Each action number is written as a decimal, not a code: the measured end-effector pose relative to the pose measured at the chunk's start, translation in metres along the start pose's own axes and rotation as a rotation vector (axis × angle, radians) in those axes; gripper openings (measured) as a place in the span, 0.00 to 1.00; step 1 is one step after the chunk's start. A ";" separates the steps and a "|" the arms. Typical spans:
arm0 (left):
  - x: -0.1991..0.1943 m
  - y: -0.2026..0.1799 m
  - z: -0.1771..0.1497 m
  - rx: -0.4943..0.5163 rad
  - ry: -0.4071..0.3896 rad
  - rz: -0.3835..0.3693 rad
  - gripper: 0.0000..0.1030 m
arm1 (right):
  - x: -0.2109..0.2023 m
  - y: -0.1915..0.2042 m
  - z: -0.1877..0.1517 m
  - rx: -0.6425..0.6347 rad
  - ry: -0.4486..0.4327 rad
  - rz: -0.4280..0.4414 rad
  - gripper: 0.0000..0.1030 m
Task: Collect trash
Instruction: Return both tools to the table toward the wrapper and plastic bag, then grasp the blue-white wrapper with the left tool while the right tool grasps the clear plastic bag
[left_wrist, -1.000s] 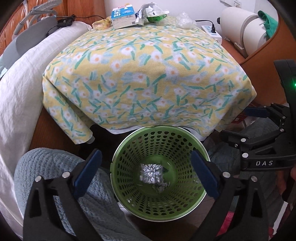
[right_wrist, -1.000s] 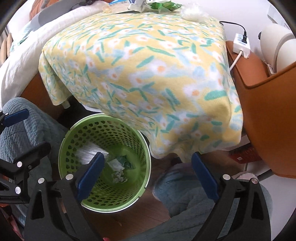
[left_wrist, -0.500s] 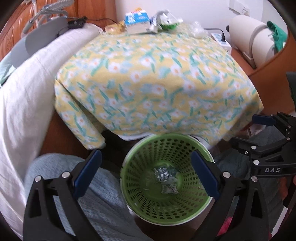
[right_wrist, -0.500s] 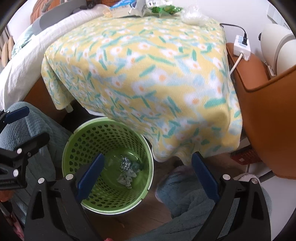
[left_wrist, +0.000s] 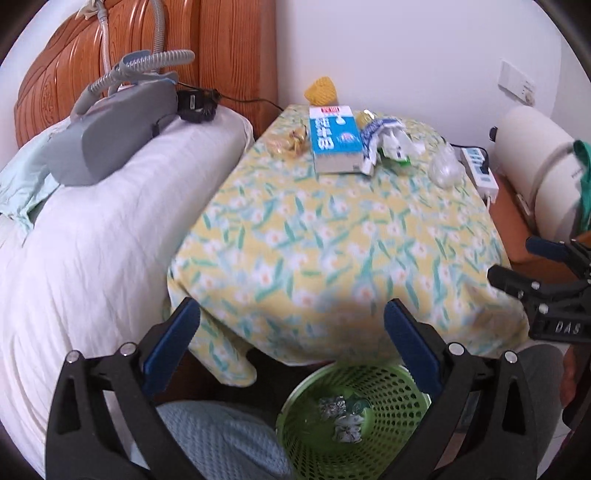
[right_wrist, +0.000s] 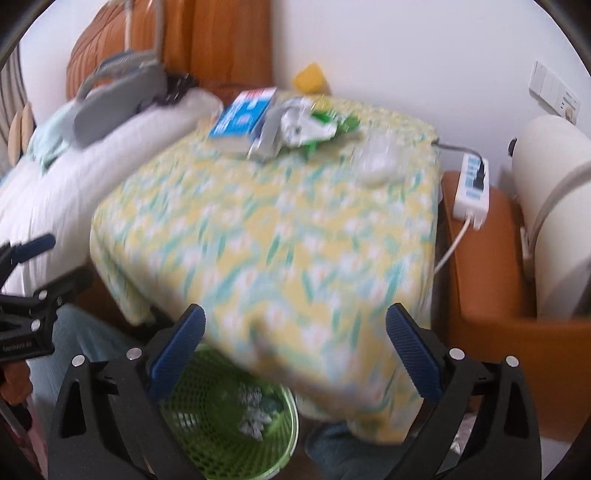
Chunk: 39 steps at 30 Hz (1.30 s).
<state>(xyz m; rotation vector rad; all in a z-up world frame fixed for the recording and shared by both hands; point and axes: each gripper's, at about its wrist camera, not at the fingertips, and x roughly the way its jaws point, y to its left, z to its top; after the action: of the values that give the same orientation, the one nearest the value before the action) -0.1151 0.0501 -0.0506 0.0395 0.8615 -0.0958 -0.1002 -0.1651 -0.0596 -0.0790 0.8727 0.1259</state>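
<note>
Below the table's near edge, the green basket (left_wrist: 354, 424) stands upright on the floor, mouth up, holding crumpled foil wads (left_wrist: 332, 408). At the far edge of the floral cloth (left_wrist: 332, 236), the blue carton (left_wrist: 334, 138) lies flat, long axis running away from the cameras, beside crumpled wrappers (left_wrist: 388, 142). Left gripper (left_wrist: 291, 347) and right gripper (right_wrist: 295, 350) both gape wide, holding nothing.

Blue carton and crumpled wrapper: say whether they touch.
Touching. In the left wrist view the crumpled wrapper lies pressed against the blue carton, no gap.
</note>
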 end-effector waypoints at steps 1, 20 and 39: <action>0.002 0.001 0.009 0.005 0.002 0.009 0.93 | 0.003 -0.006 0.013 0.012 -0.002 -0.008 0.95; 0.058 -0.048 0.117 0.100 -0.051 -0.075 0.93 | 0.123 -0.103 0.129 0.231 0.061 -0.073 0.86; 0.136 -0.124 0.187 0.166 -0.038 -0.081 0.80 | 0.102 -0.111 0.130 0.279 -0.044 -0.031 0.35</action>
<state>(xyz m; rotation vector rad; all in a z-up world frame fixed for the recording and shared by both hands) 0.1020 -0.0960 -0.0318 0.1579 0.8158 -0.2428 0.0790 -0.2516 -0.0530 0.1705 0.8374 -0.0240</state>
